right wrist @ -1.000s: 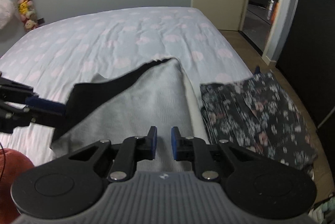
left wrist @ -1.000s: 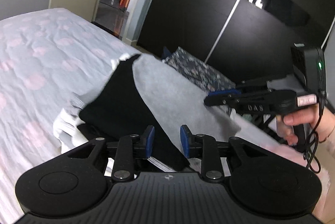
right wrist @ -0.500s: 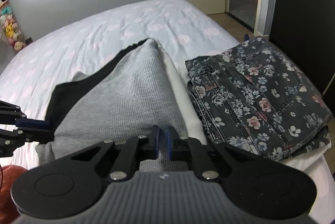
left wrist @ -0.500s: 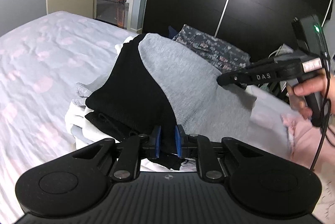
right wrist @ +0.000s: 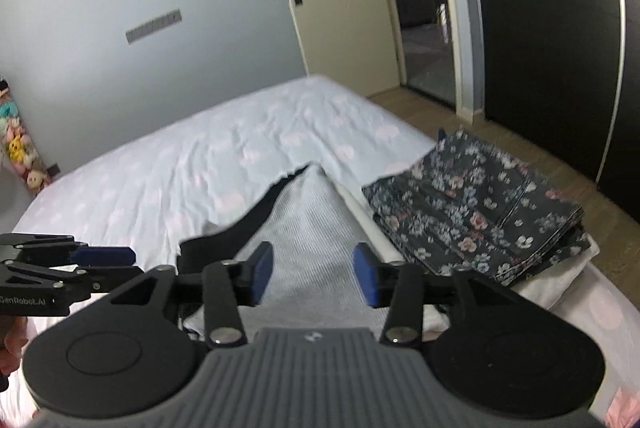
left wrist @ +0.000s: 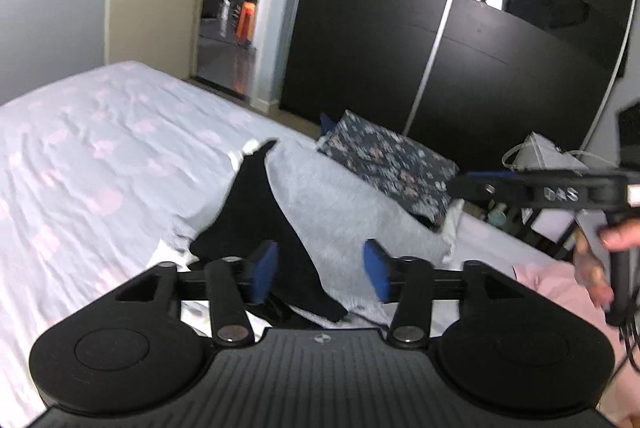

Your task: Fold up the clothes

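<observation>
Hovering over grey-and-black garment [right wrist: 308,228] (folded), left gripper [left wrist: 322,268] and right gripper [right wrist: 312,274] just opened, empty.

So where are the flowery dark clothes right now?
The folded flowery clothes sit at the bed's right edge in the right wrist view, just right of the grey and black top, near the black wardrobe.

The near edge of the grey-and-black garment [left wrist: 340,212] is hidden behind the left gripper [left wrist: 322,270] body, so how its layers end there cannot be told. White cloth [right wrist: 372,224] under it shows only as a strip. The hand [left wrist: 600,260] on the right gripper [left wrist: 540,188] is cut off by the picture's right edge. The soft toys [right wrist: 16,148] at the far left are blurred.
</observation>
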{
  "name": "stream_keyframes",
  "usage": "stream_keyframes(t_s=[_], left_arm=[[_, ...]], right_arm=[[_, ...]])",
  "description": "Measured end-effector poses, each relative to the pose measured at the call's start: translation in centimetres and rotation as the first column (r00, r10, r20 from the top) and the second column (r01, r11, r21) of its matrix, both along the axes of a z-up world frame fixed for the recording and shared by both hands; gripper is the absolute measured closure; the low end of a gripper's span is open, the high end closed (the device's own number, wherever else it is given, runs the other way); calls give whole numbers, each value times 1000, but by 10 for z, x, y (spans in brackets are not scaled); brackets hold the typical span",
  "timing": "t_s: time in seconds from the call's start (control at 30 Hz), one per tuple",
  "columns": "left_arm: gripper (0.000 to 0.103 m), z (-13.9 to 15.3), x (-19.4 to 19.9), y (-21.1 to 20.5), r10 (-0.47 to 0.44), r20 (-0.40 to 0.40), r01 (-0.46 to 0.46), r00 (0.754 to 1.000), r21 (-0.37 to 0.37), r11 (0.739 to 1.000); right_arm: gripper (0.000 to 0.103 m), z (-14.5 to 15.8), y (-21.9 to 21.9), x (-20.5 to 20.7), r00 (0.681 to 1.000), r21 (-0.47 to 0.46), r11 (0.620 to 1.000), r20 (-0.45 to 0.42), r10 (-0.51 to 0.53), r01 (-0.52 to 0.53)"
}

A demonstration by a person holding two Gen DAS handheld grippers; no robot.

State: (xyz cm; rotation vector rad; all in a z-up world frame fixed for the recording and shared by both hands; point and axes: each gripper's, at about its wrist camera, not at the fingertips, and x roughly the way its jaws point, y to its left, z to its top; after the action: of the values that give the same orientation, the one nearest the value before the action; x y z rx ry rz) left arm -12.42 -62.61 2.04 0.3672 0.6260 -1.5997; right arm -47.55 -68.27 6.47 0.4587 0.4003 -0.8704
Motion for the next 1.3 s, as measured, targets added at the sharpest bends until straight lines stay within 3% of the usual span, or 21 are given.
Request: stream_keyframes(t_s=[0.07,0.17,0.33,0.53,0.83,0.93,1.3], left_arm=[[53,6,-2,4,15,5,-15,1000,-19,1000],[39,13,-3,10,64,-4,-64,998,-43,997],[28,23,-6,28,171,-21,-173,985,-129,977],[27,28,-19,49,284,29,-275,958,-172,946],[27,15,-32,78,298,88,-283,950,-154,947],[26,10,-35,84,314,87,-300,945,-150,942],[26,-15,-41,112,387,93,-375,918,-124,919]], right_arm=[[32,8,13,-1,999,-31,999,24,-42,43],[14,19,33,-2,990,-84,987,46,-134,138],[7,34,69,-1,972,-155,960,63,-228,235],[4,32,114,4,960,-210,937,89,-265,278],[3,-5,143,3,924,-136,915,108,-368,380],[3,-14,149,2,927,-104,923,99,-361,371],[3,-33,180,12,952,-150,940,35,-304,306]])
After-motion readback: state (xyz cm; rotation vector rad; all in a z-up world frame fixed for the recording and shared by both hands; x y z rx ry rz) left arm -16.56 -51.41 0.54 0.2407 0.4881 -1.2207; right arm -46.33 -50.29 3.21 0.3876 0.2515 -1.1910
